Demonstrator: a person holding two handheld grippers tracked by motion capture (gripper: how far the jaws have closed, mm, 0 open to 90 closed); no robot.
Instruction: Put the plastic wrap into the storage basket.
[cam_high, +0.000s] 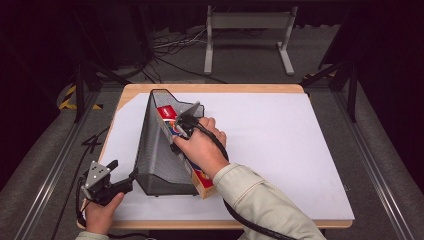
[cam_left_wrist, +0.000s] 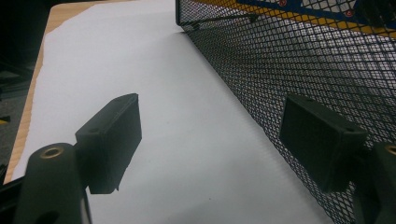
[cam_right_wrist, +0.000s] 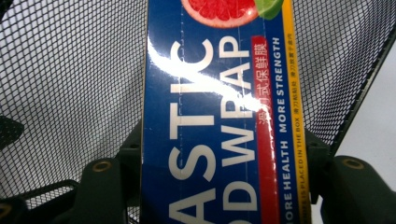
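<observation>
A dark room with cables on a grey floor and a grey metal stand (cam_high: 248, 30) beyond a wooden table (cam_high: 210, 88) covered by a white sheet (cam_high: 280, 150). On the sheet lies a black mesh holder (cam_high: 157, 150), tipped on its side. A long box (cam_high: 202, 181) sits in it, one end sticking out toward the person. The right gripper (cam_high: 181, 125) is clamped on the box; its own view reads "PLASTIC FOOD WRAP" on blue with a grapefruit picture, lettering the high view cannot resolve. The left gripper (cam_high: 120, 172) sits at the table's near left corner, jaws wide apart; its view has one jaw against or just beside the mesh wall, which I cannot tell.
</observation>
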